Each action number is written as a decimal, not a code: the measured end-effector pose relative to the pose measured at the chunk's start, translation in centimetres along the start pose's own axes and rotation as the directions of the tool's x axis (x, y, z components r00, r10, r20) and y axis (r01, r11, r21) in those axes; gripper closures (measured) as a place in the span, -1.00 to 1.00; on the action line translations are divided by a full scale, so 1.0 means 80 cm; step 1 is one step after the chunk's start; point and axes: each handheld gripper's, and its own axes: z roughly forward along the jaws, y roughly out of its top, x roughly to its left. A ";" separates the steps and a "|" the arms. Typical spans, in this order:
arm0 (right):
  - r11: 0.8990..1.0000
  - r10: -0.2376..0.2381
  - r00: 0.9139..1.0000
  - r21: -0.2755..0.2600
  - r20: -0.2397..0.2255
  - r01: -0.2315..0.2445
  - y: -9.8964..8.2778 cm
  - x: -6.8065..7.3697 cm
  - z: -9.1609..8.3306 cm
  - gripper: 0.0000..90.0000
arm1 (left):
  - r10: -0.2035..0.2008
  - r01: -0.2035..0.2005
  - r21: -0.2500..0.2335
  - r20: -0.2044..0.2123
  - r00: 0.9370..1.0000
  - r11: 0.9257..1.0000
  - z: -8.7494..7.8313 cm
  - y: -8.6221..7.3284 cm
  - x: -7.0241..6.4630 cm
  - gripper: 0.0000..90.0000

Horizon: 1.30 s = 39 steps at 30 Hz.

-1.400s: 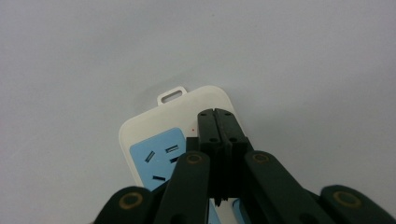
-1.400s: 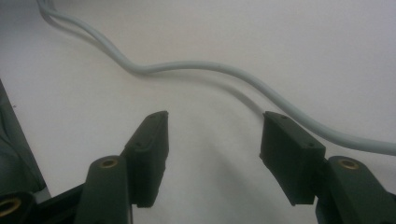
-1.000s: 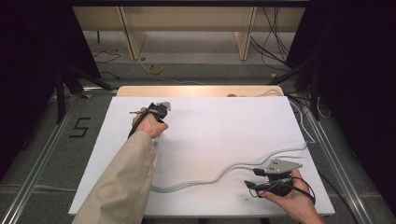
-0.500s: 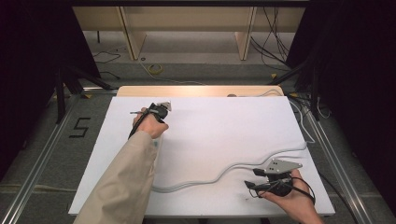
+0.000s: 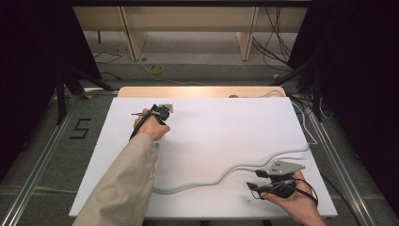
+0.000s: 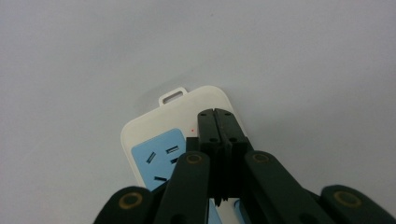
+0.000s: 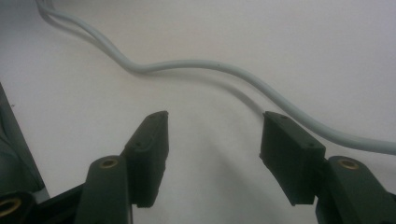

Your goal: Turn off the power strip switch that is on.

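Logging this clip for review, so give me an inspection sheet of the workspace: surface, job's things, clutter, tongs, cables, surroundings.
Surface: white table top, bare across its middle.
Job's things: white power strip with a blue socket face, flat on the table under the left tongs.
Clutter: nothing seen.
Tongs: left tongs have jaws pressed together, over the power strip; whether they touch it cannot be told. Right tongs have jaws wide apart over bare table, holding nothing.
Cables: grey cable snakes loosely across the near half of the table; it passes beyond the right tongs, apart from them.
Surroundings: wooden frame beyond the table, loose wires on the grey floor, a "5" marked at the left.
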 end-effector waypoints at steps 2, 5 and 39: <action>1.000 0.003 1.000 -0.002 0.002 -0.003 0.000 -0.001 0.000 -0.05 | -0.009 0.009 -0.016 0.023 1.000 1.000 -0.004 -0.003 0.000 1.00; 1.000 0.002 1.000 0.000 0.001 -0.002 0.000 0.000 0.001 -0.05 | -0.017 0.018 -0.031 0.022 1.000 0.999 -0.006 -0.007 0.003 0.99; 1.000 0.003 1.000 0.005 0.001 -0.003 0.000 0.000 0.002 -0.06 | -0.057 0.100 -0.253 0.170 0.984 0.962 -0.050 -0.066 0.014 -0.21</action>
